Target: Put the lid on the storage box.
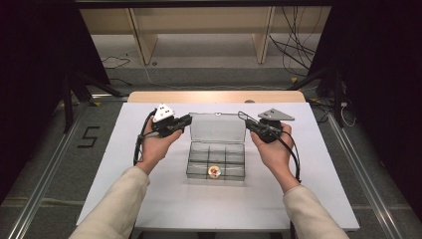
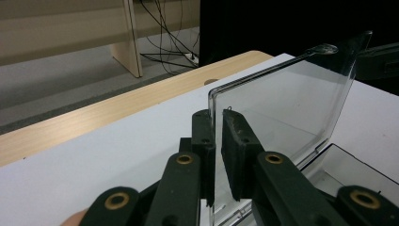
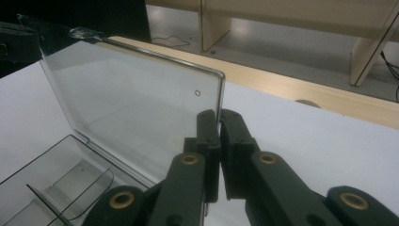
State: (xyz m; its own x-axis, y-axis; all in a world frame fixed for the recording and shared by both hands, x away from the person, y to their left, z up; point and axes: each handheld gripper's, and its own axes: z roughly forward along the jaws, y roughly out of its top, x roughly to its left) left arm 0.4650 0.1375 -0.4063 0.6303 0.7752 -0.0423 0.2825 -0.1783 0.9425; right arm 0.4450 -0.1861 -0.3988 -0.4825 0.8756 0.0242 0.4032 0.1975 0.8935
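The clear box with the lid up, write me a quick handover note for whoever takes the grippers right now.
Left gripper: shut on the lid, pinching its side edge.
Right gripper: shut on the opposite side edge of the lid.
Things: the clear compartment box sits mid-table, lid upright at the back. A small red and cream item lies in the front middle compartment.
Done: lid gripped on both sides, box open.
Left: probably swing the lid, likely down to close it; go gently, the plastic looks thin.

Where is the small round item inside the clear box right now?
In the high view, the small round item sits in the front middle compartment of the clear box, at the table's centre between the person's two hands, below the raised lid.
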